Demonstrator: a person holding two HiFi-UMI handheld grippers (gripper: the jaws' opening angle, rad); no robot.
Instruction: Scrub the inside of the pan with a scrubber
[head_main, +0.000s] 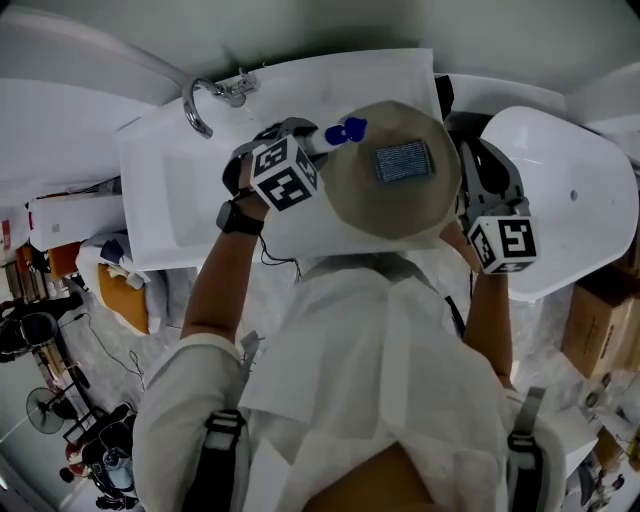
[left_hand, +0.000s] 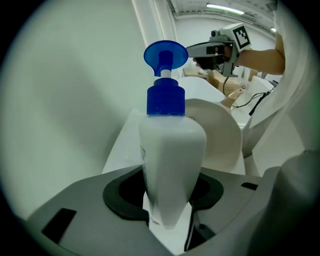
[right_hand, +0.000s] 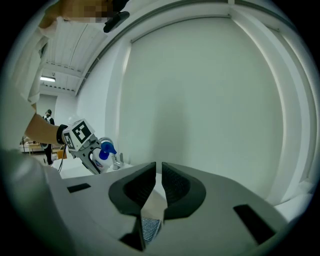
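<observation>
Over the white rectangular sink (head_main: 180, 200), below its chrome tap (head_main: 200, 108), we see the round beige pan (head_main: 365, 205) with the grey-blue meshed rectangular scrubber (head_main: 403, 161) lying inside it. What the pan rests on is hidden beneath it. Just left of the pan, the left gripper (left_hand: 170, 192) has its jaws clamped on the sides of a white plastic bottle with a blue pump top (left_hand: 172, 145), whose base is cut off behind the jaws. At the pan's right rim, the right gripper (right_hand: 156, 182) has its jaws all but closed. In the slit between them a pale strip and a meshed patch show, and we cannot tell whether these are pinched or merely seen through the gap.
</observation>
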